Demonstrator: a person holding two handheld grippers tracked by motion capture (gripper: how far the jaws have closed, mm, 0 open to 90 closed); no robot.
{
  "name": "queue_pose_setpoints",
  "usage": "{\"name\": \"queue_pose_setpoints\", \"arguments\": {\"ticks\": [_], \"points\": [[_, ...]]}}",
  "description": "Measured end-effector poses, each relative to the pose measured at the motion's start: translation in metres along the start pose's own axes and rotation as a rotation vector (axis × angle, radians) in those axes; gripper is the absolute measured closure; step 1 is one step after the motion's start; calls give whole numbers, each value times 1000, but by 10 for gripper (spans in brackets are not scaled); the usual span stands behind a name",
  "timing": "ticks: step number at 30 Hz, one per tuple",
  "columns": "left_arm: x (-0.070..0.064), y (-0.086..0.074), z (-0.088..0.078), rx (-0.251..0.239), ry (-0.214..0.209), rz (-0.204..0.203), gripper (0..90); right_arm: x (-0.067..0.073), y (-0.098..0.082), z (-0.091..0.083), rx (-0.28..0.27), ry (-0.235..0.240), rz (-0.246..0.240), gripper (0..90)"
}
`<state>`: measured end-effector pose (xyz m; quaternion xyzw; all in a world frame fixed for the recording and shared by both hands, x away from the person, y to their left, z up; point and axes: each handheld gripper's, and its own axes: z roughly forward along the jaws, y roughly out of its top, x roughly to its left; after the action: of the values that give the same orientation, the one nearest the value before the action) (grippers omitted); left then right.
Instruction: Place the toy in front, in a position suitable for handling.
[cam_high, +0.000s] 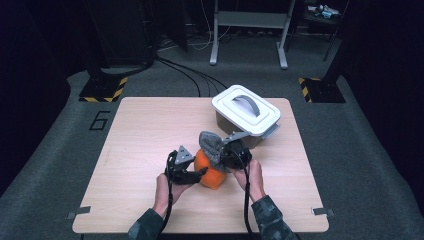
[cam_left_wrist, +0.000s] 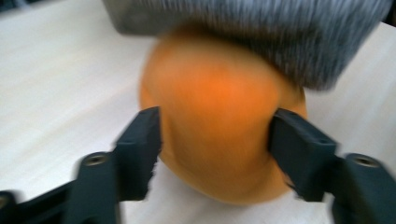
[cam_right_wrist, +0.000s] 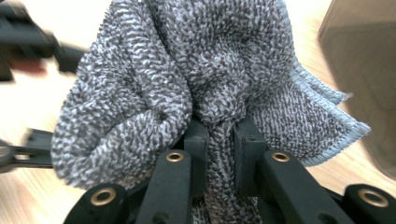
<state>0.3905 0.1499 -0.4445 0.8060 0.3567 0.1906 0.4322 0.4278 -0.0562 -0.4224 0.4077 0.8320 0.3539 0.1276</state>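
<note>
An orange rounded object (cam_high: 215, 178) rests on the wooden table (cam_high: 145, 130) near its middle. My left gripper (cam_high: 200, 173) reaches it from the left. In the left gripper view the orange object (cam_left_wrist: 219, 116) sits between the two jaws of the left gripper (cam_left_wrist: 217, 125), whose pads stand at its sides without visibly squeezing it; the picture is blurred. A grey towelling cloth (cam_high: 211, 144) lies bunched over the top of the orange object. My right gripper (cam_high: 225, 158) is shut on a fold of the cloth (cam_right_wrist: 187, 70), pinched between the jaws of the right gripper (cam_right_wrist: 219, 135).
A grey box with a white handled lid (cam_high: 245, 107) stands at the table's back right, just behind the right gripper, and its wall (cam_right_wrist: 364, 70) shows in the right gripper view. Bare tabletop stretches to the left and front. Stands and cables are on the floor beyond.
</note>
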Motion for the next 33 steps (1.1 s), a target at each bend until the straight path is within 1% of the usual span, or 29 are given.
{"name": "queue_pose_setpoints", "arguments": {"ticks": [1,2,3,4,5,6,7,8,9,10,11,12,14,15,16,18,19,20,21,22,23,24,26,27,28,29,30,31,33], "points": [[0,5,-1,-13,10,-3,280,0,0,0,0,4,-1,788],[-1,8,-1,-16,9,4,284,-2,-1,0,-3,10,-15,788],[-2,10,2,-1,-5,21,315,-3,-1,0,-7,10,-7,788],[-3,10,6,31,-18,38,389,-3,-2,-1,-9,15,0,788],[-5,8,11,45,-22,44,443,-5,-2,-1,-13,19,4,788],[-5,5,14,42,-29,44,473,-6,-3,-2,-8,19,5,787],[-5,4,15,31,-26,42,496,-9,-3,-4,-20,22,-2,787],[-5,3,15,28,-29,33,524,-12,-4,-9,-41,24,8,788],[-4,3,15,28,-29,26,537,-14,-6,-15,-57,11,19,788],[-3,2,15,31,-23,26,540,-16,-7,-20,-69,-20,26,788],[-3,1,14,32,-26,27,544,-19,-10,-23,-71,-50,25,788],[-2,0,13,31,-26,26,545,-20,-12,-24,-63,-63,38,788],[0,-3,12,28,-32,20,544,-22,-19,-17,-28,-66,45,788],[1,-4,11,24,-30,18,543,-21,-22,-10,-3,-60,35,788],[1,-5,11,23,-29,19,541,-19,-25,-3,14,-47,40,788],[2,-6,11,18,-22,13,530,-16,-29,7,16,-42,39,790],[2,-4,9,25,-18,14,504,-15,-29,9,13,-39,41,790],[3,-2,7,29,-18,13,467,-14,-28,9,10,-39,46,790],[4,2,5,25,-6,11,411,-13,-28,8,16,-40,41,790],[4,6,2,32,7,20,332,-13,-28,8,13,-44,32,790],[3,10,1,23,10,11,289,-13,-28,8,11,-44,27,791],[3,14,0,28,5,14,287,-13,-28,8,9,-44,24,791],[2,18,7,72,-12,28,297,-13,-28,8,10,-44,29,790],[1,16,12,94,-27,30,336,-13,-28,8,10,-46,27,790],[0,14,15,101,-20,36,388,-12,-28,8,10,-47,24,790],[0,12,17,90,-21,30,432,-13,-29,9,8,-52,19,791],[0,10,17,95,-22,24,469,-12,-30,9,11,-55,36,790],[0,9,17,96,-21,28,507,-12,-31,9,4,-50,30,790],[0,7,17,96,-17,30,562,-11,-32,6,-8,-65,17,789]]}}
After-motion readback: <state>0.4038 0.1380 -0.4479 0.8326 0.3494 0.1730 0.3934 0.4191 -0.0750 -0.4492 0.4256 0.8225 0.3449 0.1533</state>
